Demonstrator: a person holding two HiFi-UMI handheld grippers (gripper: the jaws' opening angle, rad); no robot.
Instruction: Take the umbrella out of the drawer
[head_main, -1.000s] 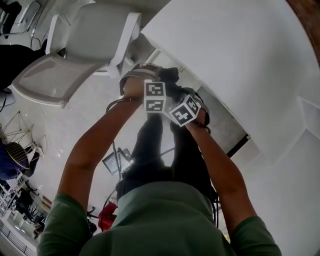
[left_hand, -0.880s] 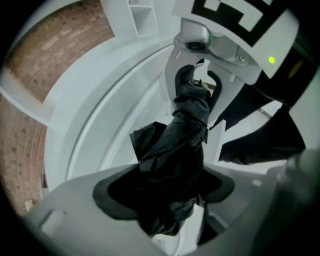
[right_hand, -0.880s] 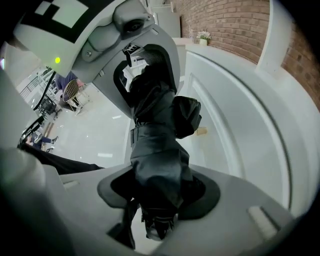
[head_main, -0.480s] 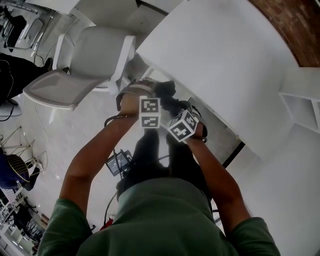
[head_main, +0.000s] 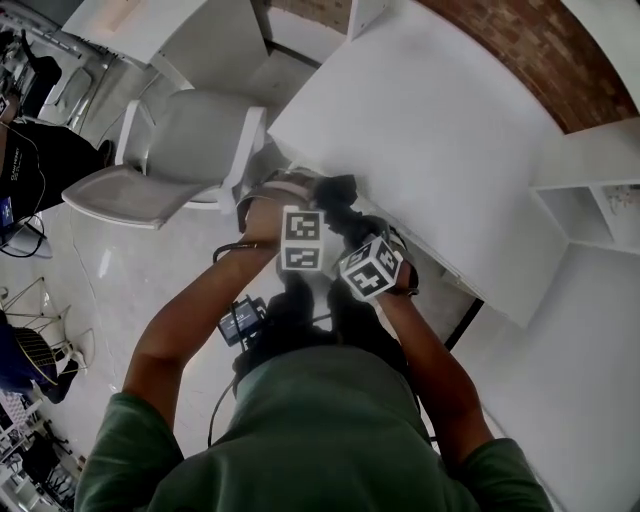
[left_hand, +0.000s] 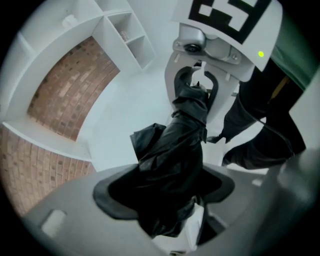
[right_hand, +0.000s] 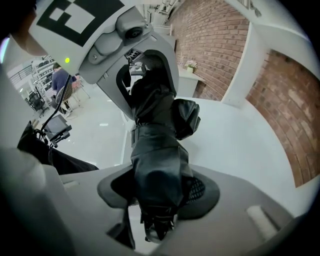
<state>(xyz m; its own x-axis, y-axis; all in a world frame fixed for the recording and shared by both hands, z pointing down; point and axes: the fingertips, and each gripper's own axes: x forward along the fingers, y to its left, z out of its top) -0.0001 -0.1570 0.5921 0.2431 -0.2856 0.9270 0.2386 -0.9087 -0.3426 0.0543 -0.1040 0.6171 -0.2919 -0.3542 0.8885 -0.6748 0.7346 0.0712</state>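
Both tools are on the same thing. My left tool (left_hand: 165, 200) has its jaws spread wide and clamped on a folded black umbrella (left_hand: 175, 150); the bunched fabric fills the gap and the pads press into it. My right tool (right_hand: 157, 192) has its jaws closed further and grips the same umbrella at a slimmer part, with the rib tips poking out just past the jaws. Each gripper view shows the other tool at the far end, facing mine, with the umbrella running between the two. A strap wraps the folded fabric near the middle, and a loose flap of cloth sticks out to one side.

In the head view the umbrella is up in the air in front of my chest, held between both tools, just beside the near corner of a white surface (head_main: 430, 150) and not resting on it. Only a dark bit of it shows above the marker cubes. Both my forearms reach forward, hands close together, tools pointing steeply down.

A white chair (head_main: 190, 140) stands to the left of the surface, near my left arm. A brick wall (head_main: 540, 50) runs behind the surface, and a white shelf unit (head_main: 590, 200) stands at the right. A small screen with cables (head_main: 240, 320) sits on the pale glossy floor (head_main: 130, 270) below my left arm. A person (right_hand: 62, 80) stands far back in the right gripper view.
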